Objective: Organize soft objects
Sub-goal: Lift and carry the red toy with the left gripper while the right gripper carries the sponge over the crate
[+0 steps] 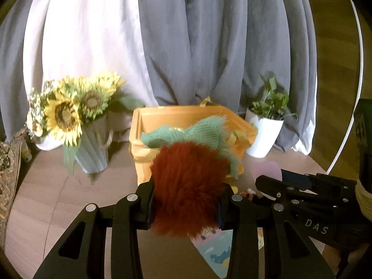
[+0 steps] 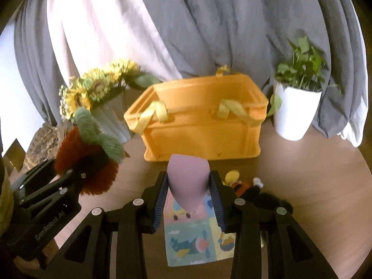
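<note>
While the orange bin [image 2: 202, 125] sits on the table [image 2: 313, 176] between the sunflower vase [image 2: 109, 114] and potted plant [image 2: 295, 107], a furry carrot plush [image 1: 188, 193] is clamped in the left gripper [image 1: 186, 205] and a pink soft cloth book [image 2: 188, 181] is pinched in the right gripper [image 2: 189, 200], both held in front of the bin.

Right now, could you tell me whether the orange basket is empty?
Empty as far as visible: the right wrist view shows the orange basket with only bare inner walls; its floor is hidden.
</note>
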A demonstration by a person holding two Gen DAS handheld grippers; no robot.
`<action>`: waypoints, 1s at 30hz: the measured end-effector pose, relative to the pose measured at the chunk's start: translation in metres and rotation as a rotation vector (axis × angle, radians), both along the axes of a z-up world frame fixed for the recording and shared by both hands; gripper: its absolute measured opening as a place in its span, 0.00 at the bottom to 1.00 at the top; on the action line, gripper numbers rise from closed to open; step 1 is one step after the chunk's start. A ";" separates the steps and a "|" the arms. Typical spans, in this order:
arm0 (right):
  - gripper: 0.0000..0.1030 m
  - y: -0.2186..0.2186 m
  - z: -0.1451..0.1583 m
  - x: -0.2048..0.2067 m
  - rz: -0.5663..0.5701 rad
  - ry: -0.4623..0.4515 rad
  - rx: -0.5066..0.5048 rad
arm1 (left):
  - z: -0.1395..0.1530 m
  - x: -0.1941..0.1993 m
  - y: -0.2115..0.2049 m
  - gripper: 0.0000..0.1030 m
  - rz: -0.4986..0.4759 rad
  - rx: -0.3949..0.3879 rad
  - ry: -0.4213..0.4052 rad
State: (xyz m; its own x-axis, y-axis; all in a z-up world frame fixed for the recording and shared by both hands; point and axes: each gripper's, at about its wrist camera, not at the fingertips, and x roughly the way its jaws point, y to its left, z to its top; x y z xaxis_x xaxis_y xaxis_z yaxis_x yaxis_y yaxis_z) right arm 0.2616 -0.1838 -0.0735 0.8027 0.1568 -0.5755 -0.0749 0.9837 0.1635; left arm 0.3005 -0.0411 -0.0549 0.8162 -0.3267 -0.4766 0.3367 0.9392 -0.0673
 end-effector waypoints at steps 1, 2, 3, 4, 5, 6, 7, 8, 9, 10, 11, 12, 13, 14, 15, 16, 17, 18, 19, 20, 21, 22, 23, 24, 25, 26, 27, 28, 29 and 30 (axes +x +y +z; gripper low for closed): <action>0.36 -0.002 0.003 0.000 -0.001 -0.010 0.001 | 0.004 0.000 -0.001 0.37 0.001 -0.003 -0.009; 0.36 -0.003 0.006 0.000 0.001 -0.017 0.003 | 0.008 0.001 -0.003 0.37 0.004 -0.006 -0.020; 0.36 -0.005 0.009 0.000 0.001 -0.026 0.006 | 0.012 0.002 -0.005 0.37 0.008 -0.009 -0.031; 0.36 -0.007 0.012 0.000 0.000 -0.036 0.008 | 0.014 0.002 -0.006 0.37 0.008 -0.011 -0.036; 0.36 -0.008 0.015 0.001 0.001 -0.047 0.009 | 0.019 0.003 -0.008 0.37 0.010 -0.016 -0.047; 0.36 -0.010 0.018 0.001 0.003 -0.054 0.009 | 0.021 0.002 -0.009 0.37 0.012 -0.018 -0.056; 0.36 -0.012 0.022 0.002 0.003 -0.066 0.011 | 0.024 0.003 -0.009 0.37 0.015 -0.019 -0.064; 0.37 -0.013 0.024 0.002 0.005 -0.075 0.011 | 0.028 0.003 -0.011 0.37 0.017 -0.022 -0.073; 0.36 -0.013 0.027 0.002 0.006 -0.084 0.010 | 0.030 0.003 -0.011 0.37 0.019 -0.027 -0.081; 0.36 -0.015 0.031 0.003 0.007 -0.096 0.011 | 0.033 0.004 -0.012 0.37 0.022 -0.030 -0.087; 0.37 -0.015 0.033 0.004 0.008 -0.104 0.012 | 0.036 0.005 -0.013 0.37 0.025 -0.034 -0.094; 0.37 -0.016 0.035 0.004 0.008 -0.111 0.012 | 0.038 0.006 -0.014 0.37 0.029 -0.036 -0.102; 0.37 -0.017 0.037 0.006 0.010 -0.119 0.013 | 0.041 0.006 -0.014 0.37 0.034 -0.038 -0.110; 0.37 -0.018 0.040 0.007 0.012 -0.128 0.016 | 0.043 0.007 -0.015 0.37 0.039 -0.039 -0.117; 0.37 -0.018 0.042 0.007 0.014 -0.136 0.016 | 0.046 0.008 -0.016 0.37 0.041 -0.040 -0.122; 0.37 -0.018 0.044 0.008 0.015 -0.144 0.015 | 0.047 0.008 -0.016 0.37 0.043 -0.041 -0.126; 0.37 -0.019 0.046 0.008 0.017 -0.153 0.016 | 0.050 0.009 -0.017 0.37 0.047 -0.041 -0.134; 0.37 -0.020 0.049 0.009 0.019 -0.162 0.018 | 0.051 0.009 -0.017 0.37 0.049 -0.041 -0.140; 0.37 -0.020 0.051 0.011 0.021 -0.170 0.019 | 0.053 0.011 -0.018 0.37 0.053 -0.041 -0.145; 0.37 -0.021 0.053 0.011 0.022 -0.177 0.019 | 0.055 0.012 -0.018 0.37 0.058 -0.042 -0.150; 0.37 -0.021 0.055 0.012 0.022 -0.185 0.019 | 0.057 0.014 -0.019 0.37 0.060 -0.044 -0.154; 0.37 -0.022 0.058 0.014 0.022 -0.193 0.021 | 0.059 0.015 -0.019 0.37 0.061 -0.043 -0.158; 0.37 -0.022 0.060 0.015 0.023 -0.198 0.022 | 0.061 0.017 -0.020 0.37 0.065 -0.043 -0.163; 0.37 -0.023 0.062 0.016 0.023 -0.204 0.023 | 0.062 0.019 -0.020 0.37 0.067 -0.043 -0.168; 0.37 -0.023 0.065 0.018 0.023 -0.214 0.024 | 0.064 0.021 -0.021 0.37 0.068 -0.041 -0.173; 0.37 -0.024 0.067 0.019 0.023 -0.222 0.024 | 0.065 0.023 -0.021 0.37 0.069 -0.042 -0.177; 0.36 -0.024 0.069 0.020 0.022 -0.229 0.022 | 0.067 0.025 -0.022 0.37 0.070 -0.042 -0.182; 0.37 -0.025 0.071 0.021 0.021 -0.236 0.021 | 0.068 0.027 -0.022 0.37 0.069 -0.041 -0.185; 0.37 -0.026 0.074 0.022 0.021 -0.244 0.022 | 0.070 0.030 -0.023 0.37 0.069 -0.039 -0.191; 0.37 -0.026 0.075 0.024 0.021 -0.249 0.023 | 0.071 0.032 -0.023 0.37 0.069 -0.039 -0.194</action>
State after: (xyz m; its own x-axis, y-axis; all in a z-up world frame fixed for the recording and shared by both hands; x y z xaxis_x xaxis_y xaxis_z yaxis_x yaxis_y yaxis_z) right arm 0.2857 -0.2097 0.0019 0.9157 0.1855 -0.3564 -0.1359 0.9778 0.1596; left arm 0.3329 -0.0643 0.0161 0.9126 -0.2819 -0.2960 0.2816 0.9585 -0.0446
